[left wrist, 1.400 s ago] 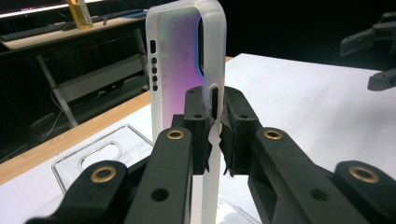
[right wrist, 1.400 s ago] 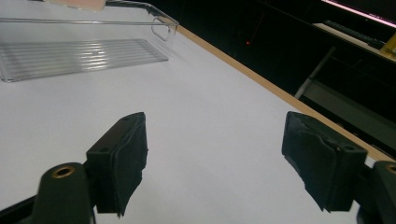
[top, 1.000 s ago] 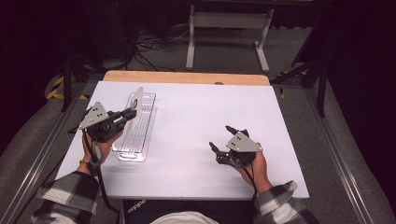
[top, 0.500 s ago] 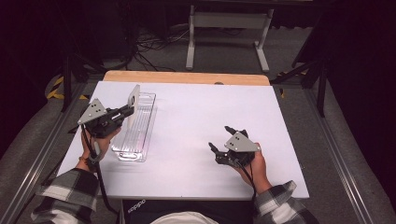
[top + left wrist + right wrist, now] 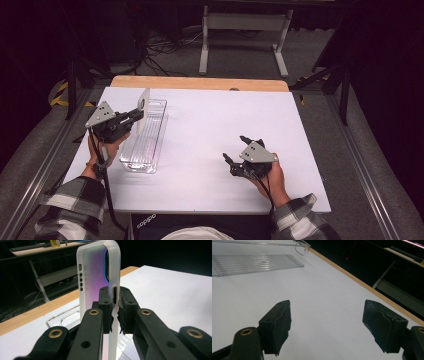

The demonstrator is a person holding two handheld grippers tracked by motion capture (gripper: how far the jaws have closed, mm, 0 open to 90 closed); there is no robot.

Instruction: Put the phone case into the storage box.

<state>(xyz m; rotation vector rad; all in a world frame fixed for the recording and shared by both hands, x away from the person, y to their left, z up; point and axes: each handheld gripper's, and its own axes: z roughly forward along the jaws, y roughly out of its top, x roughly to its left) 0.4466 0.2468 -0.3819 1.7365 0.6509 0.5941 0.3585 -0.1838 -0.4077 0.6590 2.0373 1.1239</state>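
Note:
A translucent white phone case (image 5: pixel 96 277) with a purple sheen stands upright in my left gripper (image 5: pixel 114 311), whose pads pinch its side edge. From above, the phone case (image 5: pixel 142 111) hangs over the left rim of a clear plastic tray (image 5: pixel 147 145), with the left gripper (image 5: pixel 134 116) at its near side. My right gripper (image 5: pixel 237 149) rests low on the white table (image 5: pixel 220 125) at the front right, jaws wide apart. Nothing lies between the right gripper's fingers (image 5: pixel 277 325).
The clear tray (image 5: pixel 257 261) lies lengthwise at the table's left. A wooden strip (image 5: pixel 200 83) runs along the far edge. Beyond it are a metal stand (image 5: pixel 242 30) and cables on the floor. Rails flank both sides of the table.
The left gripper has lifted the phone case up and slightly toward the far left, tilting it more upright above the tray. The right gripper has stayed still.

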